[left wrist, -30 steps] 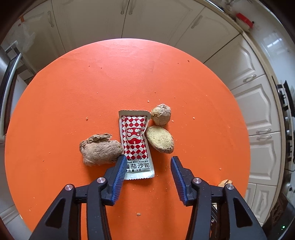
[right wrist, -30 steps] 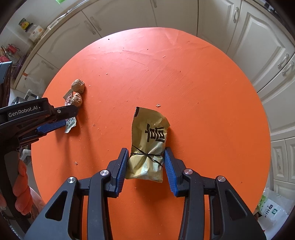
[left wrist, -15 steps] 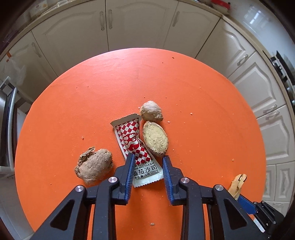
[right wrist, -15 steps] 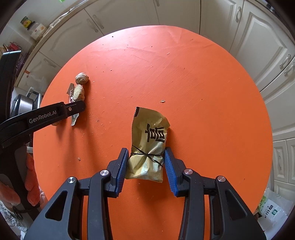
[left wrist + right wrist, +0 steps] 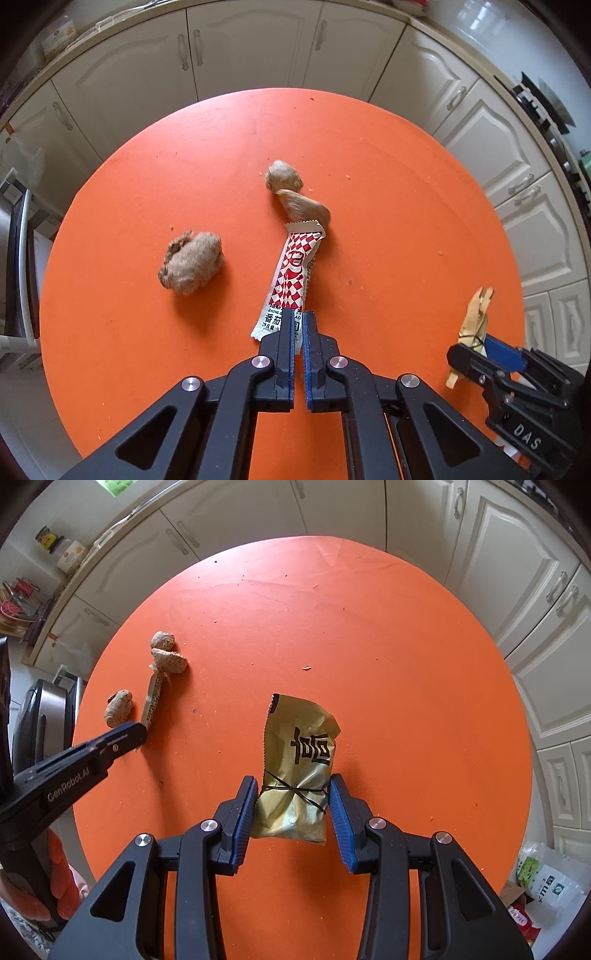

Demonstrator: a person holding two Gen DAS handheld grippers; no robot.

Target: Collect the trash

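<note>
My left gripper (image 5: pixel 299 316) is shut on the near end of a red-and-white checked sauce packet (image 5: pixel 294 271), which is lifted off the orange table (image 5: pixel 388 221) and folded lengthwise. In the right wrist view that packet (image 5: pixel 152 700) shows edge-on at the tip of the left gripper (image 5: pixel 138 733). My right gripper (image 5: pixel 292 795) is shut on the tied lower part of a gold wrapper (image 5: pixel 301 753) with black characters. The gold wrapper (image 5: pixel 474 314) also appears at the right of the left wrist view.
Three brown ginger pieces lie on the table: one large (image 5: pixel 192 263) at the left, two smaller ones (image 5: pixel 283 178) (image 5: pixel 303 207) beyond the packet. Crumbs dot the surface. White cabinets (image 5: pixel 236 48) ring the table. A gloved hand (image 5: pixel 55 893) holds the left gripper. Bags (image 5: pixel 546 882) lie on the floor.
My left gripper's jaws closed onto the sauce packet and lifted it, pulling back and rolling; the packet now stands folded on edge. The right gripper kept still with the gold wrapper.
</note>
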